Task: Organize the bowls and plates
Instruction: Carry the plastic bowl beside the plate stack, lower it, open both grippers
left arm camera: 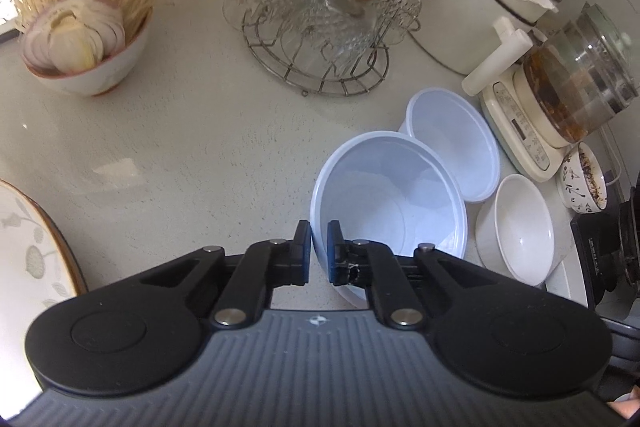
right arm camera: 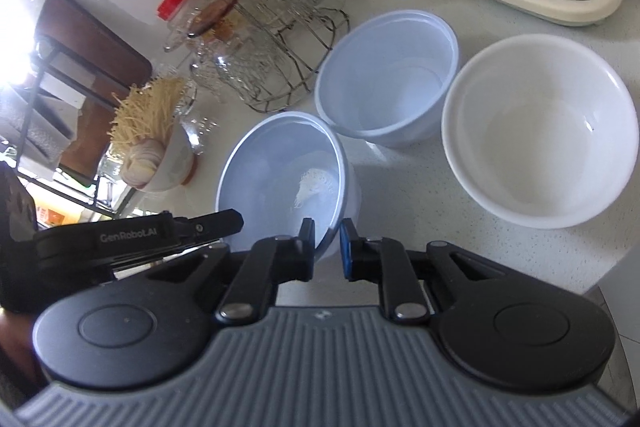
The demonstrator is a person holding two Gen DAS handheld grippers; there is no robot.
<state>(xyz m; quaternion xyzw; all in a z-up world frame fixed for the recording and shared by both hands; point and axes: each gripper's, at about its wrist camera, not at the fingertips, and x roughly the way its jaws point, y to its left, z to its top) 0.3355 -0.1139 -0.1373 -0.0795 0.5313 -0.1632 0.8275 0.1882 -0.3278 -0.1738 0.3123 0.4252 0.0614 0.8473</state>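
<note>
While both hand-held grippers (left arm camera: 319, 251) (right arm camera: 327, 247) straddle its rim, apparently pinching, the bluish bowl (left arm camera: 396, 195) tilts.

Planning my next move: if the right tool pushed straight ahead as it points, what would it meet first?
The right tool already straddles the rim of the near pale blue bowl; going on, it would probably press that bowl's wall first.

A pale blue plastic bowl (left arm camera: 390, 195) sits tilted, its near rim pinched between the fingers of the left tongs (left arm camera: 319, 253), and the right tongs (right arm camera: 327, 247) straddle its rim too. Behind it a second pale blue bowl (left arm camera: 454, 143) leans on the speckled counter (left arm camera: 200, 155). Beside them stands an upright white ceramic bowl (left arm camera: 520, 229). All three look empty.
</note>
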